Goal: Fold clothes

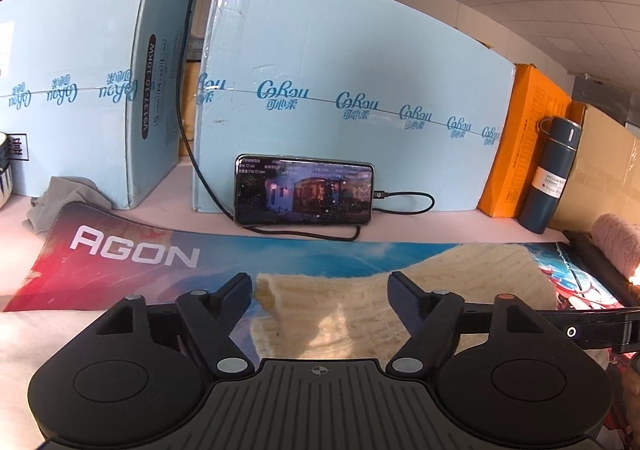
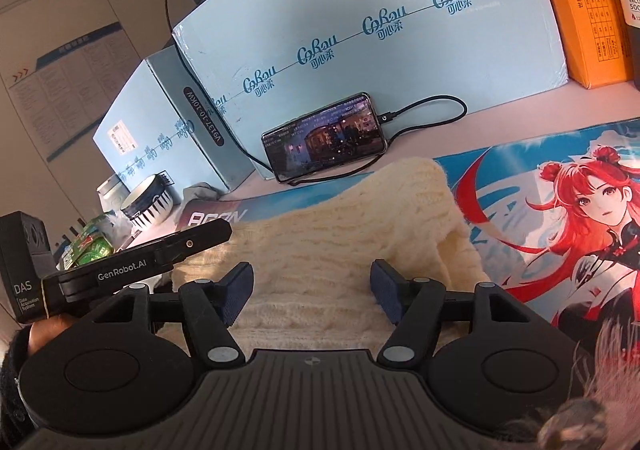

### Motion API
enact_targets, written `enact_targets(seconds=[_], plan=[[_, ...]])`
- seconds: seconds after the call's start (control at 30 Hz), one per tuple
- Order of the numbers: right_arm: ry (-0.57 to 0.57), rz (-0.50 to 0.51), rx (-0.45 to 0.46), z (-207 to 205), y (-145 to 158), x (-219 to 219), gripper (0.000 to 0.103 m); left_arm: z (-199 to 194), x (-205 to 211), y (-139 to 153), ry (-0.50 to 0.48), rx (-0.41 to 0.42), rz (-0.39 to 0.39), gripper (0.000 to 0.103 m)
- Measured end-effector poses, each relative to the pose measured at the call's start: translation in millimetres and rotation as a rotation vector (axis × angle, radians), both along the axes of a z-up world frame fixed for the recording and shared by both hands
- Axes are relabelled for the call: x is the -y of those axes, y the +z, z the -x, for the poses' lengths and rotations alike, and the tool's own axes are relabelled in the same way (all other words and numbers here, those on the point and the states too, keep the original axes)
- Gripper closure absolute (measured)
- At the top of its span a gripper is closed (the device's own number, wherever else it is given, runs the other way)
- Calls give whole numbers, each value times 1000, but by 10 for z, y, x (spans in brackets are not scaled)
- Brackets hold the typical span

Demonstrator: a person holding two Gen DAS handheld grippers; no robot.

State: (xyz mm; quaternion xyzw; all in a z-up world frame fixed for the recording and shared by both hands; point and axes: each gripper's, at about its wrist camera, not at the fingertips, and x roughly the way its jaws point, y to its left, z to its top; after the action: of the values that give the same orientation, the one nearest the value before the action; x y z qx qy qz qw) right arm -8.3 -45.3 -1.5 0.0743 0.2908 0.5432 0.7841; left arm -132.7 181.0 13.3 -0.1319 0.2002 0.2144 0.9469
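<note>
Both grippers spread wide over a cream knit sweater, gripping nothing.

The left gripper (image 1: 320,286) and right gripper (image 2: 312,290) hang with jaws far apart above the cream knit sweater (image 2: 340,234), which lies on the "AGON" desk mat (image 1: 136,250) on the table (image 1: 400,221). The left gripper's side reads "GenRobot.AI" and "DAS". Behind, a phone (image 1: 304,189) leans on a blue box (image 1: 352,89) printed "Cobau"; a flask (image 1: 550,173) reads "500ml".
</note>
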Motion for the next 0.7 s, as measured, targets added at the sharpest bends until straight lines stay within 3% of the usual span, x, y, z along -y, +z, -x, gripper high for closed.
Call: enact_targets(seconds=[0.1, 0.2, 0.27, 0.37, 0.43, 0.7], plan=[[-26, -45, 7, 27, 25, 87, 38, -69, -48, -54, -15, -43, 35, 19], [-53, -91, 15, 55, 50, 174, 31, -131, -90, -108, -31, -80, 74, 19], [-71, -121, 20, 73, 66, 232, 19, -148, -123, -141, -26, -97, 98, 18], [-99, -158, 14, 97, 85, 329, 9, -148, -196, -180, -28, -103, 149, 14], [-127, -131, -66, 93, 61, 449, 3, -153, -206, -191, -32, -106, 159, 11], [-240, -20, -385, 75, -34, 931, 2, -185, -144, -187, -79, -117, 146, 12]])
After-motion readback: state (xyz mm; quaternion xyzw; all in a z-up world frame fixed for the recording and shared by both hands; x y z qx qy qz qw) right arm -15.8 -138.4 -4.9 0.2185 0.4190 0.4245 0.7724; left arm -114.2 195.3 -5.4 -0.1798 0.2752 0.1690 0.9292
